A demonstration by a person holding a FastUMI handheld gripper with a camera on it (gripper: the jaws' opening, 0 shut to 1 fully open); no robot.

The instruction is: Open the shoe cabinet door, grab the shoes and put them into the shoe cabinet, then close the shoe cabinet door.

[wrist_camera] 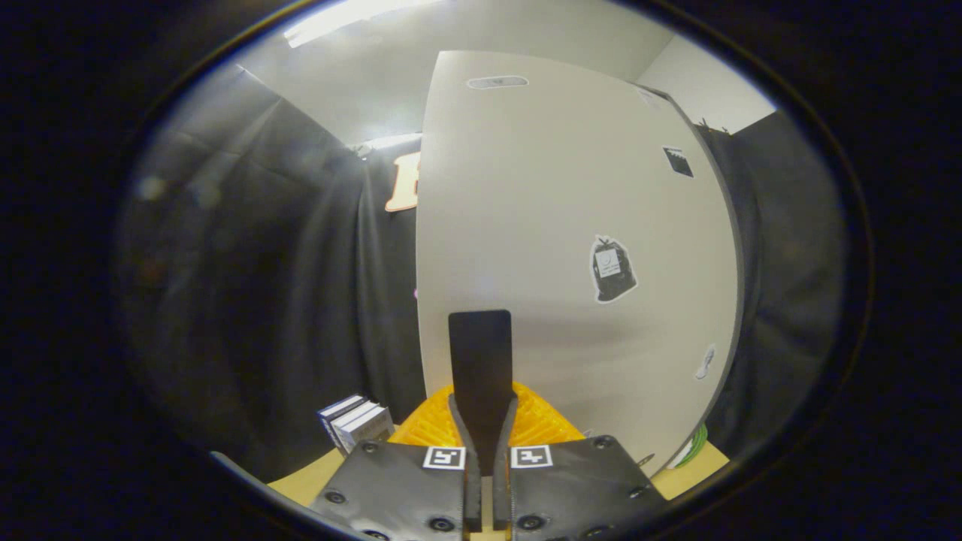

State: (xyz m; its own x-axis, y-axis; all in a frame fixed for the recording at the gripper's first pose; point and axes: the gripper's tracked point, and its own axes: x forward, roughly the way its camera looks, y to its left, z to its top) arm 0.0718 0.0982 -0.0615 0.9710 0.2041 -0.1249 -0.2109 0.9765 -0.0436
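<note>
Gripper view puts your jaws pressed together, with no gap between the fingertips [481, 353], and nothing held between them. They point straight at the shoe cabinet door [556, 225], a pale flat panel standing just ahead of the tips; I cannot tell whether the tips touch it or only hover close to it. The door carries a few stickers [612, 269], and its free edge [418, 248] stands just left of your jaws, against the dark wall. A yellow ribbed thing [537, 421] lies on the table [308, 481] under the jaws; perhaps it is the shoe or its stand, but the picture is too distorted to say. Some small boxes [355, 422] stand to the left of it.

I judge the door is being handled now, either opening or closing. The risk is this: closed jaws can only push, so on such a smooth panel the tips may slide off past the free edge. If you push too fast, the door may swing and knock the boxes or the yellow thing. Keep the contact near the edge and move slowly.
</note>
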